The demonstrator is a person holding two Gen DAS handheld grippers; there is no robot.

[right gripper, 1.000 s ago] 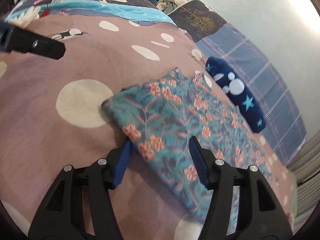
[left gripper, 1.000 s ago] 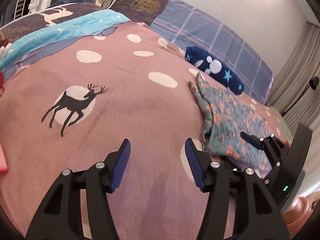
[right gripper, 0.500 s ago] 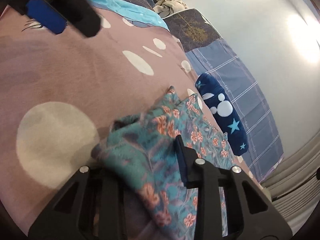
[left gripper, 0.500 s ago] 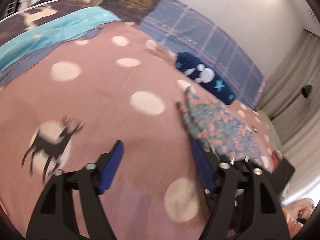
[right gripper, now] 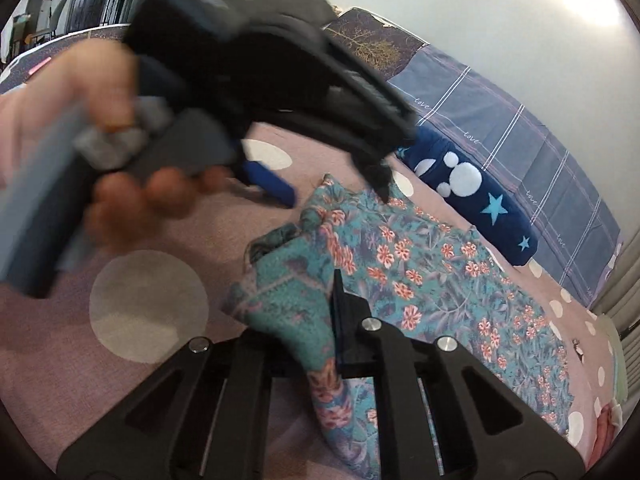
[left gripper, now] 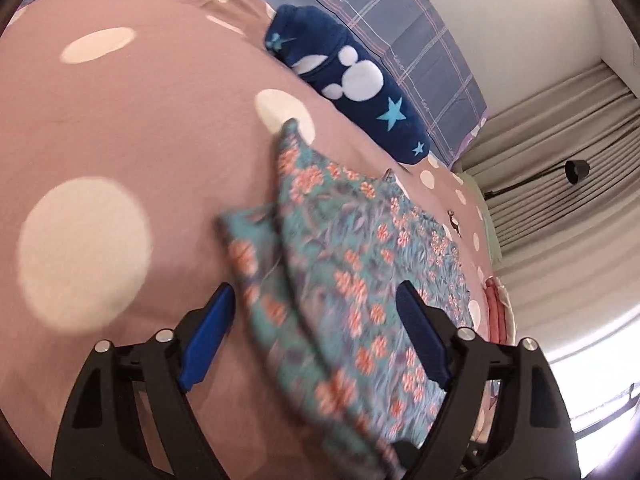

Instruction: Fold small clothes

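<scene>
A teal garment with orange flowers (left gripper: pixel 360 264) lies on the pink spotted bedspread (left gripper: pixel 120 128). My left gripper (left gripper: pixel 316 332) is open, its blue pads straddling the garment's near edge, just above it. My right gripper (right gripper: pixel 320 320) is shut on the garment's near corner (right gripper: pixel 296 304), which is bunched and lifted between the jaws. The rest of the garment (right gripper: pixel 440 280) spreads flat beyond. The left gripper and the hand holding it (right gripper: pixel 240 92) fill the upper left of the right wrist view, blurred.
A rolled navy blanket (left gripper: pixel 352 84) with white dots and blue stars lies behind the garment, also in the right wrist view (right gripper: pixel 472 192). A blue checked pillow (left gripper: pixel 380 12) lies beyond it. Curtains (left gripper: pixel 560 184) hang at the right.
My right gripper has shut on the garment's near corner and lifted it. My left gripper has swung right, from bare bedspread to over the garment's edge, still open.
</scene>
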